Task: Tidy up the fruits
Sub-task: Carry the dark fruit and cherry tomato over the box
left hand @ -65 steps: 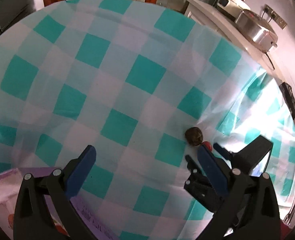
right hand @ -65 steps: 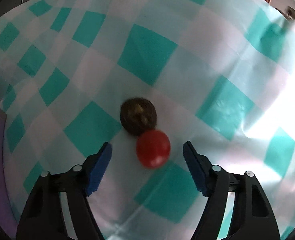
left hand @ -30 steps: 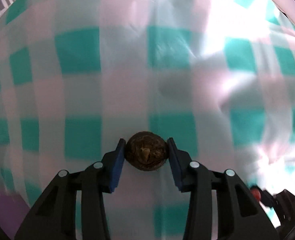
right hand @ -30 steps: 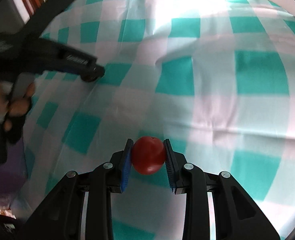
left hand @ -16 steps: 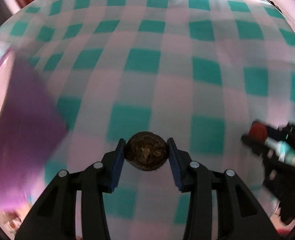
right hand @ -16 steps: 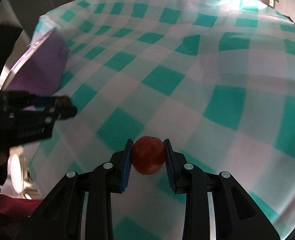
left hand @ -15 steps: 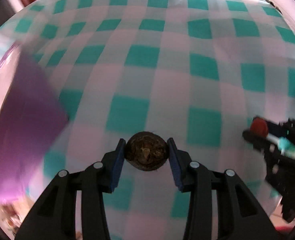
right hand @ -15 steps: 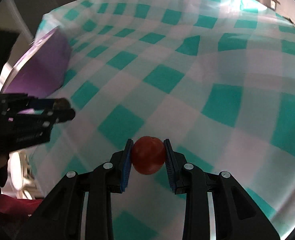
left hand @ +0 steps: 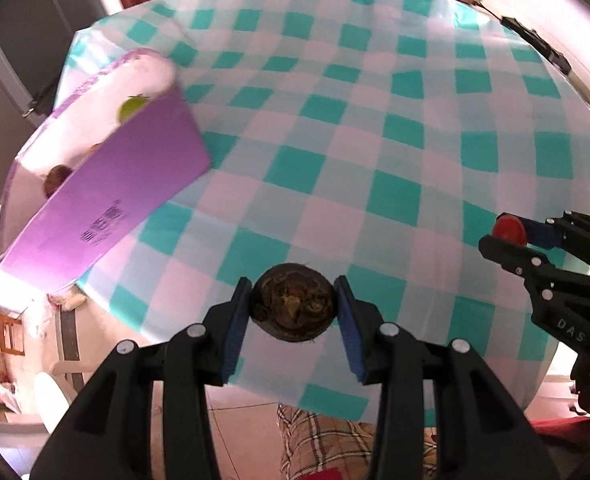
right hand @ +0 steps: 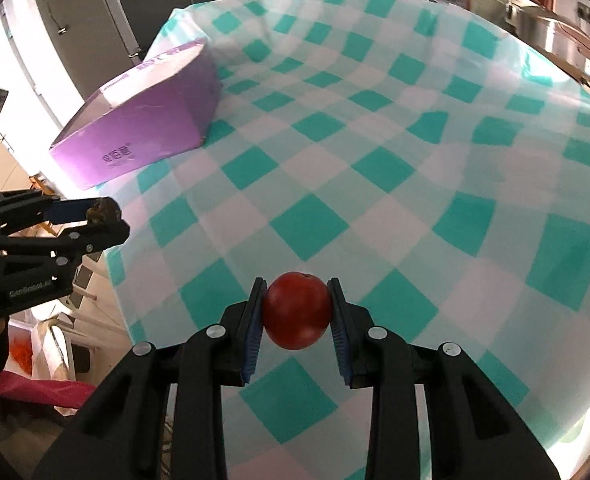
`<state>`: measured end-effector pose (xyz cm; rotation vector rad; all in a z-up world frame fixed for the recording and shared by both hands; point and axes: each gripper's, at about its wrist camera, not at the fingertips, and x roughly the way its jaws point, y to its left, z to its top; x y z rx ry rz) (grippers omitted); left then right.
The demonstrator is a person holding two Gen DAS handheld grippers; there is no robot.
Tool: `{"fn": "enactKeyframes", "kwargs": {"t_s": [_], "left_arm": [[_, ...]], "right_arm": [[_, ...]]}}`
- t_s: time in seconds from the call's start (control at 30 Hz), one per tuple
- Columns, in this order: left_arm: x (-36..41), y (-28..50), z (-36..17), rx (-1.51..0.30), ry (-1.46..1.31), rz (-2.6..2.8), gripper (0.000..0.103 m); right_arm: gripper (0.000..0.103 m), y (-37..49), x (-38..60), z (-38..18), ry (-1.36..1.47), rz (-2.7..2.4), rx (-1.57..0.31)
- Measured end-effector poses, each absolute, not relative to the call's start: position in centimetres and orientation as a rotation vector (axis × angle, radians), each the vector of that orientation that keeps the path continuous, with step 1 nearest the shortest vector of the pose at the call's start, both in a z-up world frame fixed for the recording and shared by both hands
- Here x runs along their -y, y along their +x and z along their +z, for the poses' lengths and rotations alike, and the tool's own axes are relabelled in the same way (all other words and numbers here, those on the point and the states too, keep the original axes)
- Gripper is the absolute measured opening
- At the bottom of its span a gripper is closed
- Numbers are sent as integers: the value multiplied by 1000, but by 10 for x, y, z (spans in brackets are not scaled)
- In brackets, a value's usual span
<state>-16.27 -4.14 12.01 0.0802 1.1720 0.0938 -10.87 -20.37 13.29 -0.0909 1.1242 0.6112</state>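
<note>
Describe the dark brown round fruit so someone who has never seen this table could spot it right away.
Start at the table with the teal-and-white checked tablecloth and the purple box near one edge. Beside that box, above the cloth, the left gripper holds the dark brown round fruit between its blue pads. It is rough, dull and brownish, unlike the smooth red fruit in the right gripper.

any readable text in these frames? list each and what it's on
"DAS": on the body of the right gripper, cut off at the picture edge, left wrist view.
"GenRobot.AI": on the body of the left gripper, right wrist view; small, so my reading is unsure.
Dark print on the side of the purple box: three characters with a smaller line beneath, too blurred to read in either view.
Nothing else legible.
</note>
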Motion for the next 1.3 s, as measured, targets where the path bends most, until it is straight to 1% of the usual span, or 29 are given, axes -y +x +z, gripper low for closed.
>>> {"fn": "enactKeyframes", "kwargs": {"t_s": [0.17,0.3,0.43,0.67,0.77,0.87,0.97,1.1,1.3], "left_arm": [[19,-178,125,-1181,46,135,43],[8,-174,123,-1182,35,133,43],[13,-160,114,-1191,70,36,43],[17,-124,105,-1185,168,-235,42],[10,-100,112,-1161,208,-368,42],[2,-81,129,-1082,285,-476,42],[-30,-56,150,-1026,248,-494,42],[-110,-20,167,-1047,113,-395,42],[-221,-10,160,-1143,-10,-213,42]], "right_arm": [[31,-113,184,131,-100,661,-1141],[31,-110,175,125,-108,660,-1158],[31,-96,178,118,-91,598,-1176],[31,-71,168,101,-45,443,-1262],[31,-61,155,103,-9,377,-1280],[31,-47,143,116,71,312,-1257],[31,-28,119,144,130,288,-1188],[31,6,51,180,125,376,-1106],[31,44,-60,189,37,559,-1104]]}}
